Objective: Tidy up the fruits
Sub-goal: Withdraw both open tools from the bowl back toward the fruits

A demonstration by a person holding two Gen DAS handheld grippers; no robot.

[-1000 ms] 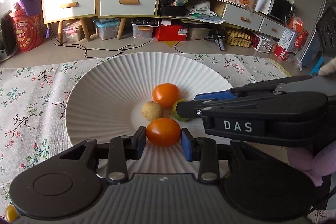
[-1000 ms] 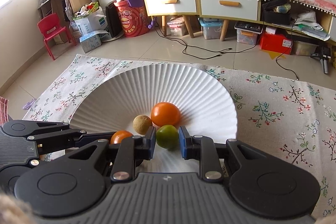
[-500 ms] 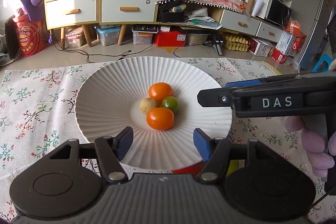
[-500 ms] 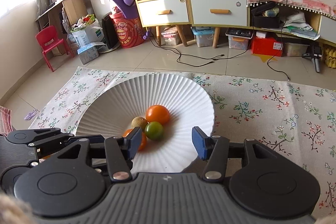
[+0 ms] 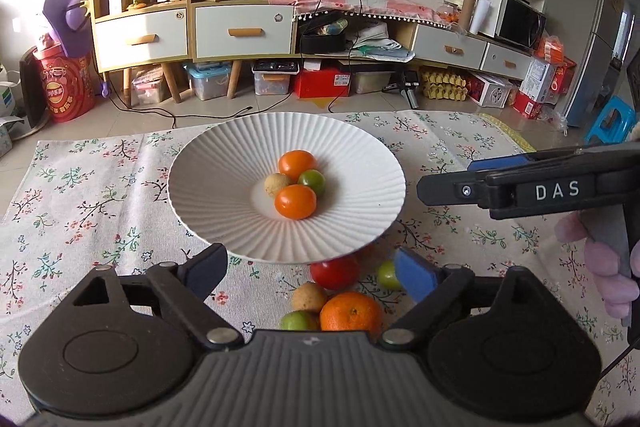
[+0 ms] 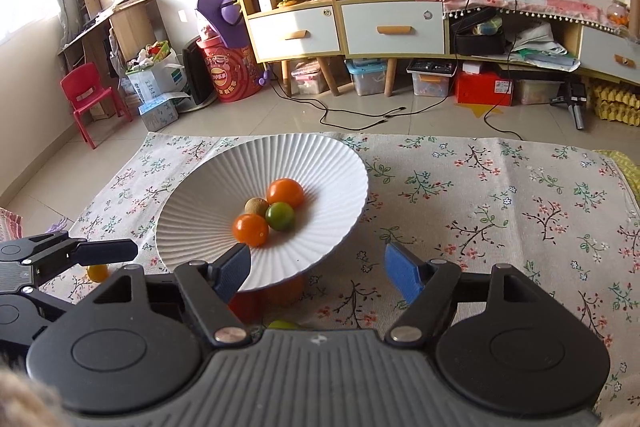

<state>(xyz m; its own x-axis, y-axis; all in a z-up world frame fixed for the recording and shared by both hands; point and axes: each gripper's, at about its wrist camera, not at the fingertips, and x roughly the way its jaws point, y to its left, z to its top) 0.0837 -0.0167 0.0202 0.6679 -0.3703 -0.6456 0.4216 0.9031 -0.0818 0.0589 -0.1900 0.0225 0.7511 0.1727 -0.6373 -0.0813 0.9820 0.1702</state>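
Reading the white letters "DAS" on the side of the right gripper [image 5: 440,183], we find no other writing sharp enough to make out; the red drum [image 5: 66,87] by the shelf carries print we cannot read. Both of our grippers hang over the flower-print cloth [image 5: 100,187] on the desk, short of the white ribbed plate [image 5: 224,155]. On the plate four fruits touch in a cluster: an orange tomato [image 5: 295,201] nearest us, a second orange tomato [image 5: 297,164] behind it, a green fruit [image 5: 312,182] to the right and a small tan fruit [image 5: 277,184] to the left. A second ago the left gripper [image 5: 316,273] had its jaws closed on the near orange tomato and the right one on the green fruit; now both fruits lie free on the plate. Both pairs of jaws are opening, wide apart with nothing between them, and both grippers have drawn back, so the plate looks smaller and farther off. That retreat brings more fruit on the cloth into the left view: a red tomato [image 5: 334,271] at the plate's near edge, a tangerine [image 5: 350,315], another tan fruit [image 5: 309,297], and two more green fruits [image 5: 298,321] [image 5: 386,275].
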